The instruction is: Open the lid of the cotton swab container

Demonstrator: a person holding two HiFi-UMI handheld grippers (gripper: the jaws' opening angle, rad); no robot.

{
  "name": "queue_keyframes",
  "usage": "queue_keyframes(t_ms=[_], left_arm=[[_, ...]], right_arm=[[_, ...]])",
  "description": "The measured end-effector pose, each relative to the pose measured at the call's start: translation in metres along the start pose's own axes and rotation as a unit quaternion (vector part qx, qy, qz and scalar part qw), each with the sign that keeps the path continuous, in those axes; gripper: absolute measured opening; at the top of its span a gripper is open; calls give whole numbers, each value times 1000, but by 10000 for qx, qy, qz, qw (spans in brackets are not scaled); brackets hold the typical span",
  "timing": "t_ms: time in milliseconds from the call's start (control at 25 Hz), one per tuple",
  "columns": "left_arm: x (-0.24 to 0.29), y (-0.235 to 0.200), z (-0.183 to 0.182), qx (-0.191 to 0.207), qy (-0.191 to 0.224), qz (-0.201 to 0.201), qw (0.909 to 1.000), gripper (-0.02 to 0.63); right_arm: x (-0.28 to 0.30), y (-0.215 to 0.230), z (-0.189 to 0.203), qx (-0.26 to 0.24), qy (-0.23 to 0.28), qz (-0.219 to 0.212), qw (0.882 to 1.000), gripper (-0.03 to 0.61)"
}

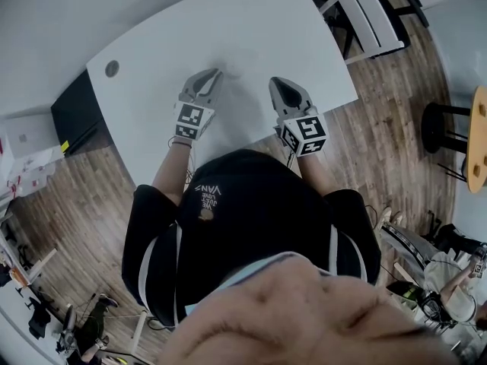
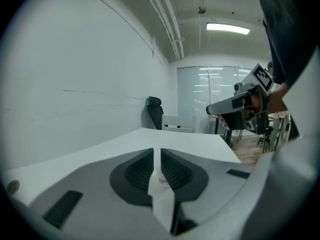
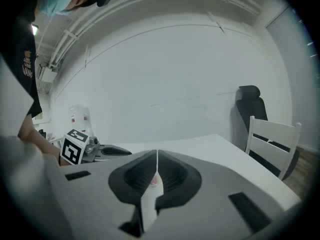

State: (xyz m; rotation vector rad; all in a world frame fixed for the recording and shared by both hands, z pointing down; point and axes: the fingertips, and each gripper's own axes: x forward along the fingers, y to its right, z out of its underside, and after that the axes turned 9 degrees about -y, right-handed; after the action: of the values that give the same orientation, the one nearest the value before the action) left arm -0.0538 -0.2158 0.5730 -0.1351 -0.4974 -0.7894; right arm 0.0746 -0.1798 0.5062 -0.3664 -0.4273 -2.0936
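At the near edge of the desk, a person is holding the left gripper and right gripper closed and empty, while the cotton swab container, likely light, slippery plastic best gripped by body and lid rim, is appearing in no view.

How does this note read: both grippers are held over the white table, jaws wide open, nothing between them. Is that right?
Not quite: the jaws are shut, not wide open. Each gripper view shows this, for the left gripper and the right gripper. Both are held over the white table, nothing between them.
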Motion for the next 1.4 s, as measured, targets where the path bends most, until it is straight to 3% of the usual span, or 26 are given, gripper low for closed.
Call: queue_keyframes(t_ms=[120,200,760,1400], left_arm=[[7,7,7,17,-114,169,9998,36],[12,12,13,17,-207,325,9993,127],[50,28,45,180,-788,600,9949,267],[79,28,50,251,-965,650,9929,287]], right_arm=[[-1,0,2,14,-18,21,10000,14],[-2,0,3,18,-32,35,10000,14],[-8,-1,14,65,-158,130,9998,14],[-14,10,24,126,-298,278,9991,14]])
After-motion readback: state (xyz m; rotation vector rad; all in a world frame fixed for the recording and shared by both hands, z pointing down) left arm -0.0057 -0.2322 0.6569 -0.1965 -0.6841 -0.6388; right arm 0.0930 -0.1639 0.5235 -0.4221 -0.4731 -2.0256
